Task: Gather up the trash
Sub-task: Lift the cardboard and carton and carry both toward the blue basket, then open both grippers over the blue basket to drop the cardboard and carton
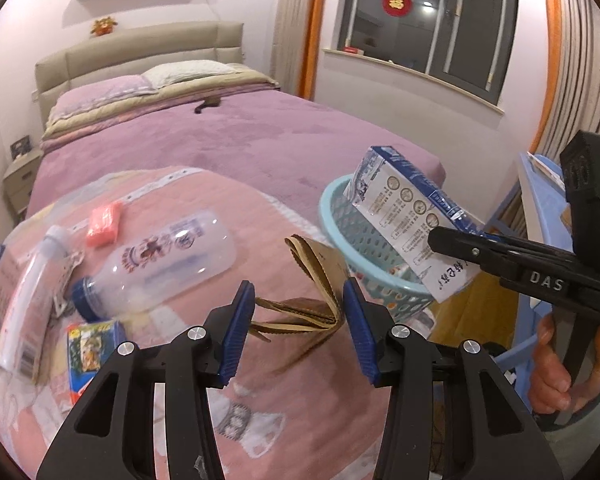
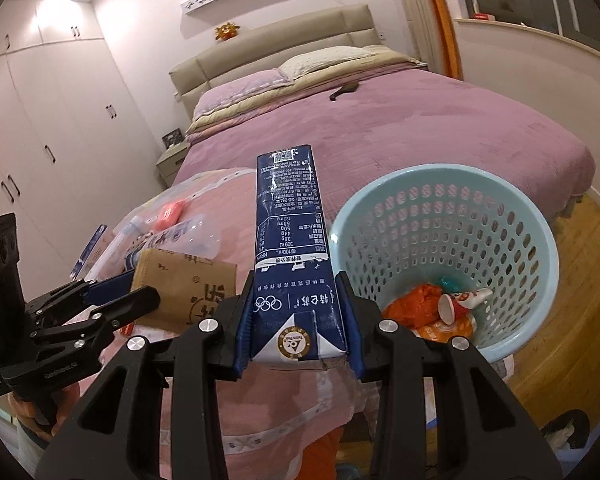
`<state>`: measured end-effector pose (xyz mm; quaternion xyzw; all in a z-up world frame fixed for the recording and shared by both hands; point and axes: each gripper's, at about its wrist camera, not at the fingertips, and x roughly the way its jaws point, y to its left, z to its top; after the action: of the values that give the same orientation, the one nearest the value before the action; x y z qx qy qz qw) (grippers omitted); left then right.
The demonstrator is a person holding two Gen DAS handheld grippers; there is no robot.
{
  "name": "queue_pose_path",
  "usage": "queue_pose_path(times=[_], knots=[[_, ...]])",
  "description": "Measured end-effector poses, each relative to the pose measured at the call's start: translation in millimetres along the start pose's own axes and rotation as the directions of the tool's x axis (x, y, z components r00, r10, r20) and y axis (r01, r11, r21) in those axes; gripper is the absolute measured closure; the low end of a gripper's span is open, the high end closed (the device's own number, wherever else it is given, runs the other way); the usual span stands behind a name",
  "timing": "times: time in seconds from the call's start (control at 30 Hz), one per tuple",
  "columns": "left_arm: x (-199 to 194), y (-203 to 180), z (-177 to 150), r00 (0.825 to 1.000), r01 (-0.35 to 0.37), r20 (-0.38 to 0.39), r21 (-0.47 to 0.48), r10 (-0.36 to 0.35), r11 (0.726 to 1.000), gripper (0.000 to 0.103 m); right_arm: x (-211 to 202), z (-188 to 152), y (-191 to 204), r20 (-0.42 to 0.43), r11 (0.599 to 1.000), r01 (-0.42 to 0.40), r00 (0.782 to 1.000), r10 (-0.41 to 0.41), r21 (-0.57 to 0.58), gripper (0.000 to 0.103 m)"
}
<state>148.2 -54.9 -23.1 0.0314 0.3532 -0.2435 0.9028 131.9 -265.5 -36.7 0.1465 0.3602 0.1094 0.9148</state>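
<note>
The right gripper (image 2: 296, 328) is clenched on the bottom end of a dark blue milk carton (image 2: 290, 236), which sticks out forward along its fingers; I think it is held by the end so that the long body can go first into the basket. The left gripper (image 1: 300, 328) grasps a folded brown paper bag (image 1: 312, 292) between its blue pads, with the pads pressing on its two sides, and the bag hangs above the pink quilt (image 1: 260, 360). Both pieces seem to be on their way to the pale blue basket (image 2: 540, 248), which stands on the floor just beside the quilt's edge, an orange wrapper and a paper cup already inside. Farther left, a clear plastic bottle (image 1: 160, 264), a small colourful box (image 1: 96, 340) and a pink packet (image 1: 104, 224) lie on the quilt, not yet collected. Behind them the purple bed (image 1: 260, 132) reaches to the headboard.
</note>
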Motion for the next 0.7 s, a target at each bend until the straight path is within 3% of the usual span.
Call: queue_pose_path(times=[0.4, 0.7], knots=[[5.2, -28.2, 47.1, 0.998, 0.035, 0.053, 0.070, -0.039, 0.997, 0.059, -8.9, 9.2, -34.1, 0.041, 0.995, 0.032, 0.999, -0.035, 0.090, 0.069], [62.0, -66.5, 77.7, 0.992, 0.121, 0.023, 0.075, -0.123, 0.990, 0.059, -8.9, 16.9, -85.3, 0.059, 0.969, 0.107, 0.991, -0.123, 0.224, 0.069]])
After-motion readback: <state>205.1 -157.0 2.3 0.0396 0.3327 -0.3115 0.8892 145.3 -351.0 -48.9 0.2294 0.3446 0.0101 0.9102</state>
